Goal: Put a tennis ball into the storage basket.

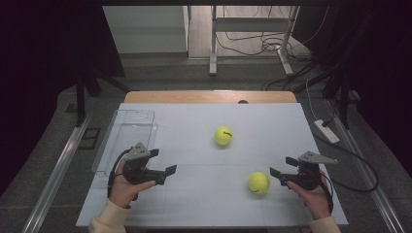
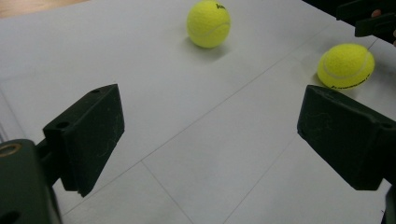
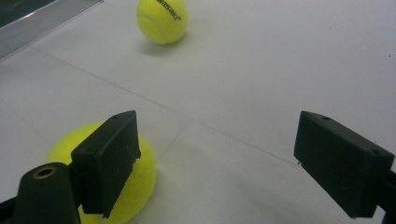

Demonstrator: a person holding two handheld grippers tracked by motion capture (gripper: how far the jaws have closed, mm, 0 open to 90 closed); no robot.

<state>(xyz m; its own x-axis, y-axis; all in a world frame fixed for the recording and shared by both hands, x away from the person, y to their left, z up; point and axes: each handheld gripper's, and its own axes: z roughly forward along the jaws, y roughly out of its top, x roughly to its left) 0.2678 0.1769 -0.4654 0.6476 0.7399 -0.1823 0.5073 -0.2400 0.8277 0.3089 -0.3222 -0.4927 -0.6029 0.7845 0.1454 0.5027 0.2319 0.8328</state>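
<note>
Near ball sits on the table just left of my right tool, jaws spread and empty; left tool, also released, is well apart.

place: lab | cues: white-topped table, floor cables, metal frame legs

My left hand grips the left gripper low at the near left, jaws spread wide and empty, pointing right. My right hand holds the right gripper at the near right, jaws likewise parted, pointing left.
</note>
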